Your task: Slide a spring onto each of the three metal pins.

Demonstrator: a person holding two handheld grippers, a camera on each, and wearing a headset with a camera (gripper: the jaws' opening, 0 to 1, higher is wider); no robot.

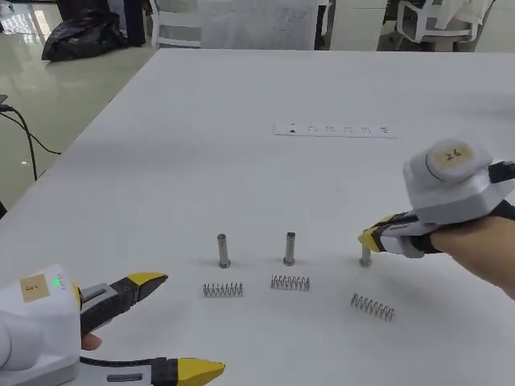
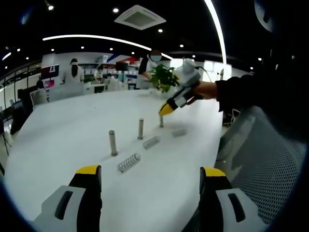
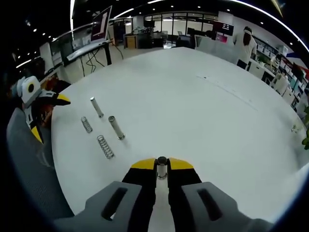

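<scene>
Three upright metal pins stand in a row on the white table [image 1: 241,145]: left pin [image 1: 224,251], middle pin [image 1: 290,248], right pin [image 1: 365,257]. A spring lies flat in front of each: left spring [image 1: 223,289], middle spring [image 1: 290,282], right spring [image 1: 372,306]. My right gripper [image 1: 368,239] is shut on the top of the right pin [image 3: 161,161], its yellow tips pressed to both sides. My left gripper [image 1: 181,326] hovers open near the table's front edge, left of the springs, holding nothing. In the left gripper view the left spring [image 2: 129,162] lies ahead of its jaws.
A flat white strip with small marks [image 1: 334,129] lies farther back on the table. The table's left edge [image 1: 72,153] runs diagonally, with floor and cables beyond. White chairs [image 1: 426,20] stand past the far edge.
</scene>
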